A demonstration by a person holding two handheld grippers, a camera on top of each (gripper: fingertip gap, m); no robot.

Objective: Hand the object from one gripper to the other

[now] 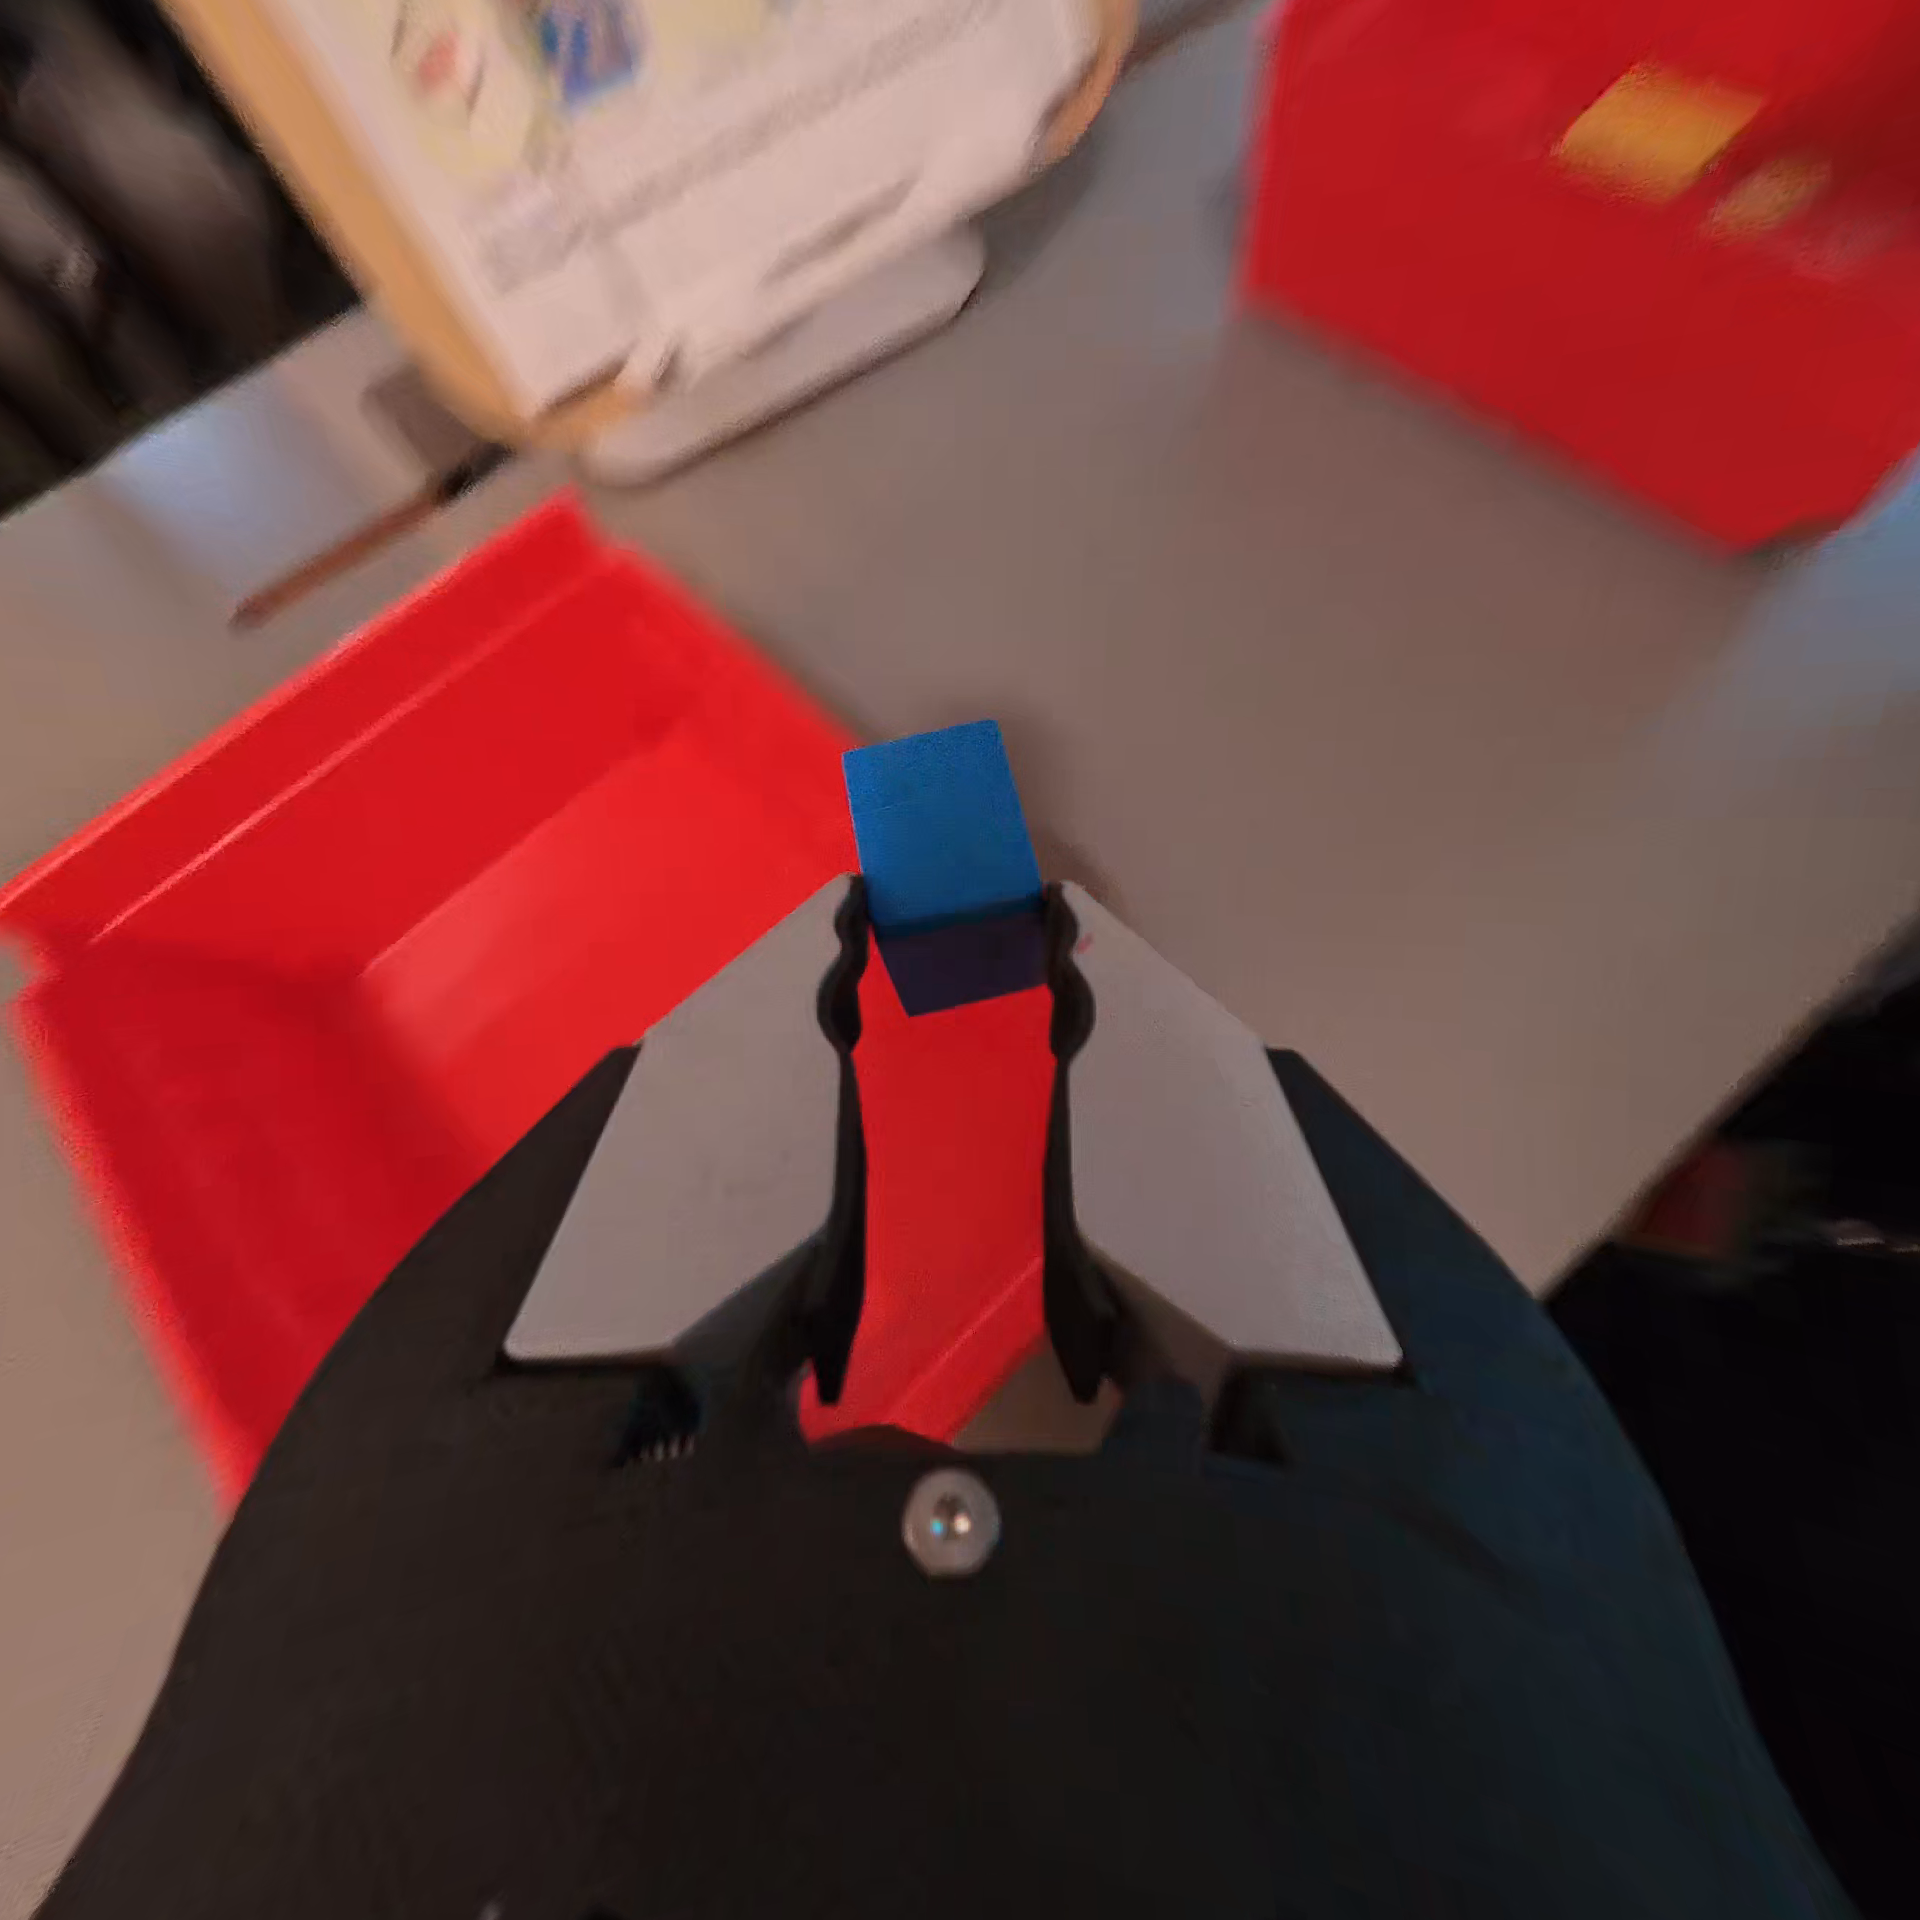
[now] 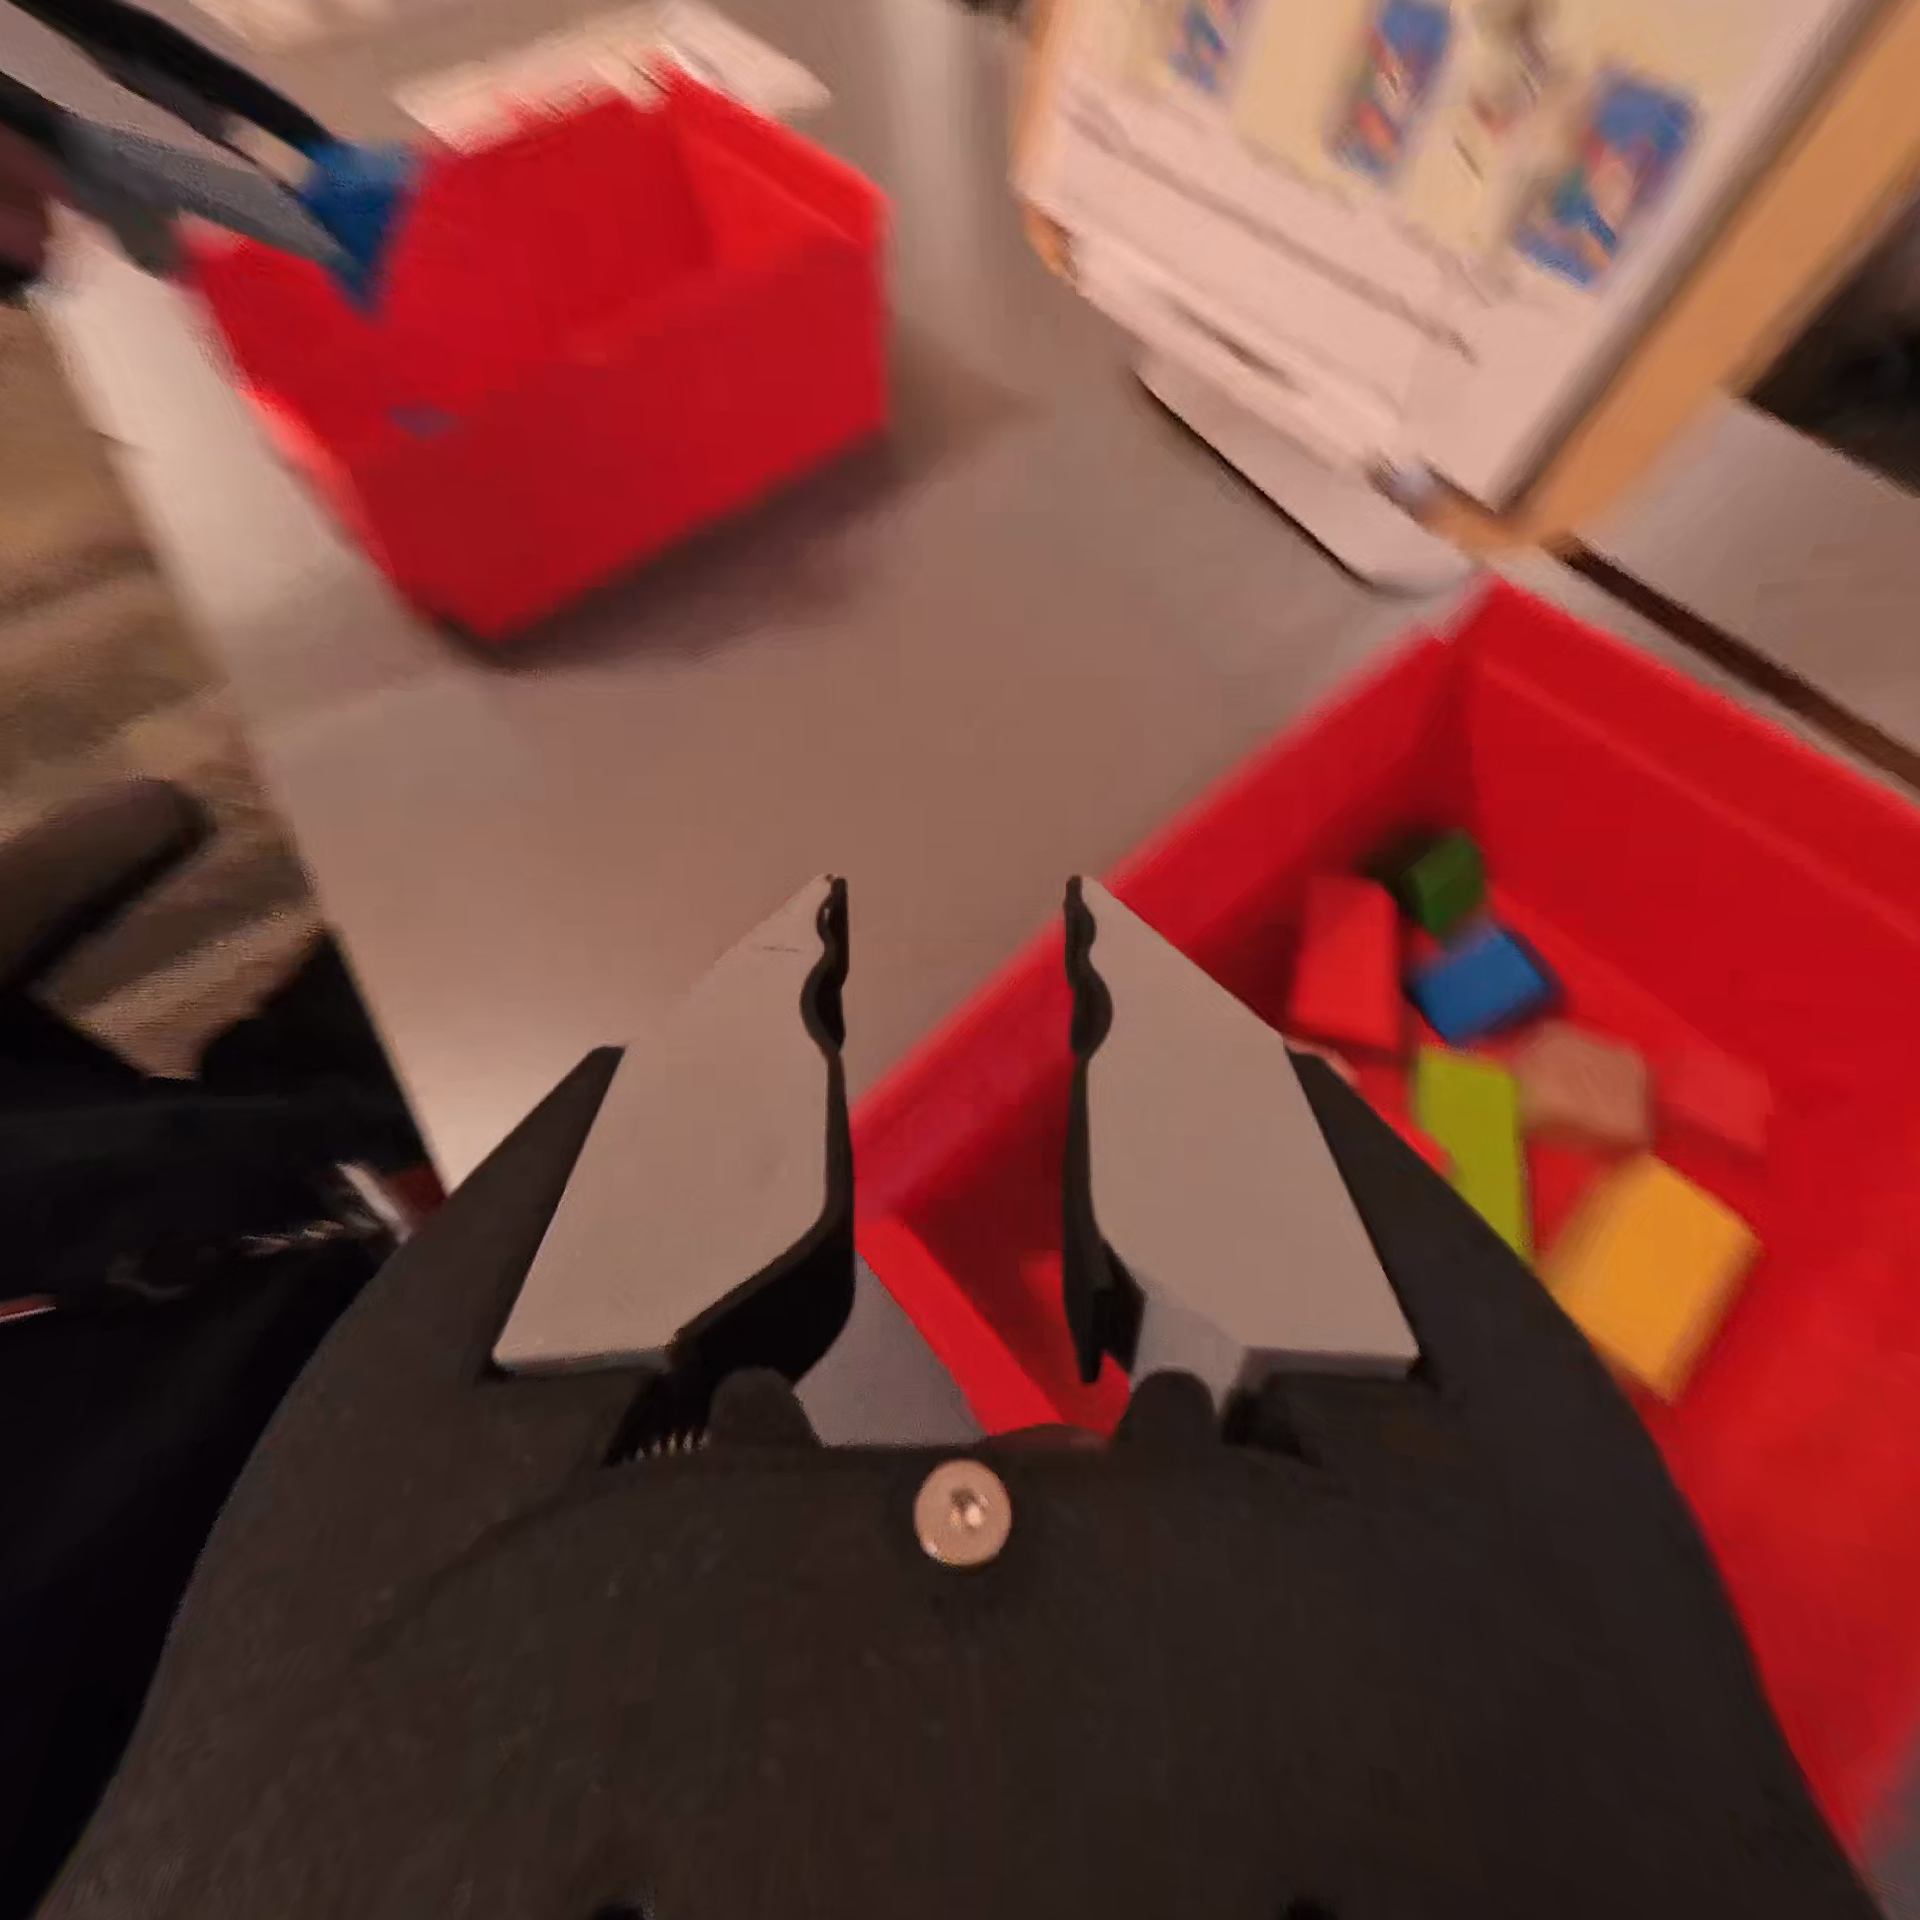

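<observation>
Grey desk [image 1: 1299, 644] fills mid frame. Red bin [image 1: 416, 935] at lower left of the left wrist view, second red bin [image 2: 1621, 790] with mixed blocks at lower right of the right view. Left hand-held gripper [image 1: 951, 914] at centre, clamped on blue block [image 1: 935, 821]. Right hand-held gripper [image 2: 956, 904] released, nothing between its fingers.

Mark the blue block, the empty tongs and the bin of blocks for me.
blue block [image 1: 940, 821]: left wrist view, top face.
right tongs [image 2: 956, 904]: right wrist view, gap between tips.
red bin [image 2: 1174, 883]: right wrist view, near rim.
</observation>
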